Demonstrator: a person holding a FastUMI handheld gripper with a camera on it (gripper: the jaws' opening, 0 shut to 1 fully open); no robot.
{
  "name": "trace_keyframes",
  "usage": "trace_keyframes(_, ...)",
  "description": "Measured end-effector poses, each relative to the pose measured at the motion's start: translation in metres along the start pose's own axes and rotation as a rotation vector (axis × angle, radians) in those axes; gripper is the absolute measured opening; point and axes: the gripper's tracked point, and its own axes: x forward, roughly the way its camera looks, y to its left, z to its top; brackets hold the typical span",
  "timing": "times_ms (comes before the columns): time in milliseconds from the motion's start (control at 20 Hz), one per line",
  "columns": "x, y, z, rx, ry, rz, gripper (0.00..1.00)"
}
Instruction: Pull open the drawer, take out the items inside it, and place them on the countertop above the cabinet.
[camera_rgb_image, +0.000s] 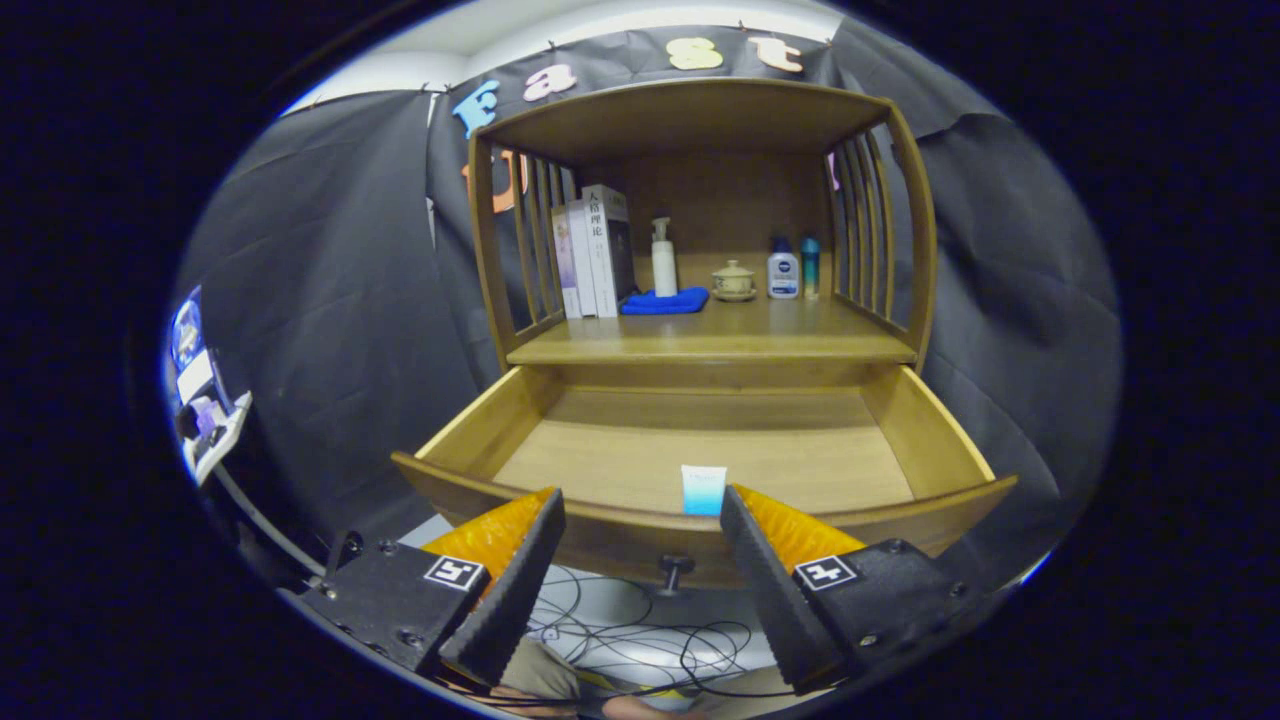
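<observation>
A wooden cabinet's drawer (930, 430) stands pulled out toward me, its small knob (675, 570) on the front panel between my fingers. Inside, close behind the front panel, a small white and blue tube (704, 489) stands up. My gripper (640, 510) is open, held just in front of the drawer's front edge with nothing between its fingers; the tube is just beyond the right fingertip (735, 505). The countertop (715, 335) lies above the drawer, under the cabinet's roofed shelf.
On the countertop stand books (592, 250), a pump bottle (663, 257) behind a folded blue cloth (665, 301), a lidded cup (733, 280) and two small bottles (792, 268). Slatted side rails enclose the countertop. Cables (640, 640) lie on the floor below.
</observation>
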Motion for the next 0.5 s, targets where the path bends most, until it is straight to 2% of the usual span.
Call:
trace_keyframes(150,0.019,-0.003,0.014,-0.015,0.103,0.023,0.98)
trace_keyframes(350,0.05,-0.028,-0.002,0.007,0.378,-0.069,0.98)
trace_keyframes(500,0.077,-0.04,-0.014,0.05,0.522,-0.098,0.98)
